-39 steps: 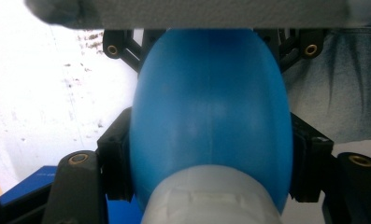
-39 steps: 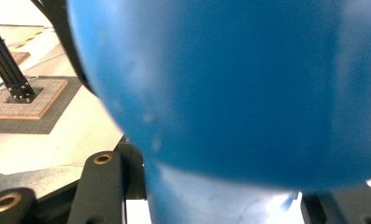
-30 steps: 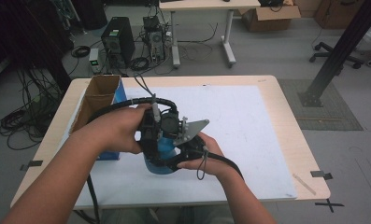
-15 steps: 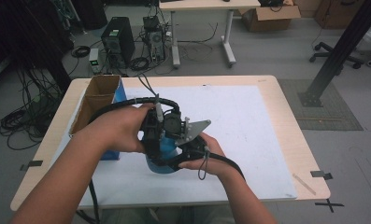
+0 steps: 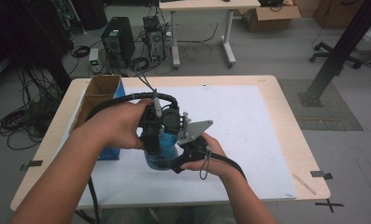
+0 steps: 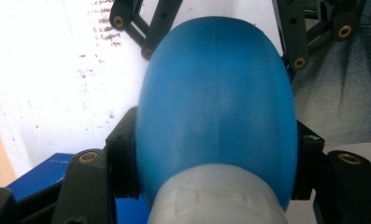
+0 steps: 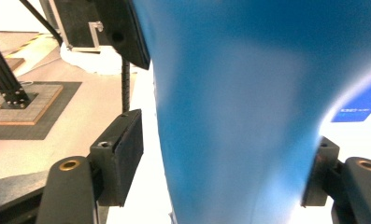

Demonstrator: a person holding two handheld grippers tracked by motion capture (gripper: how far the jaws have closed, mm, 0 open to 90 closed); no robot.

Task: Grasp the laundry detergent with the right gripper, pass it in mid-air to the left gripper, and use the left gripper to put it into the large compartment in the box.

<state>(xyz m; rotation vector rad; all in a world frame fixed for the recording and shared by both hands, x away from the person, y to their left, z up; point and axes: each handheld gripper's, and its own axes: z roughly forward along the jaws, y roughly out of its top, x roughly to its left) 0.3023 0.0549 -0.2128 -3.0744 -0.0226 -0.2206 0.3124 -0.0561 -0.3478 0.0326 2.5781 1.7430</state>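
Above a white sheet-covered wooden table [image 5: 267, 126], a person's two hands bring two black grippers together on a smooth, rounded blue plastic bottle [image 5: 160, 154], held just over the sheet near the table's front edge.

The left gripper [image 6: 216, 186] is clamped on the bottle's lower body, both pads pressed against its sides just above a whitish ribbed band [image 6: 220, 200]. In the high view the left hand [image 5: 120, 123] covers most of that gripper from above.

The right gripper [image 7: 220, 168] has just been opening its jaws with the bottle between them: its left pad [image 7: 122, 154] now stands clear of the blue wall, a strip of white showing in the gap, while the far pad sits at the bottle's edge; contact there cannot be told. The right hand [image 5: 206, 156] comes in from the table's front.

Left of the bottle on the table stands an open brown cardboard box [image 5: 99, 95] with a blue side, partly hidden by the left forearm. Beyond the table's far edge, a black computer tower [image 5: 115, 42] and tangled cables sit on the grey floor.
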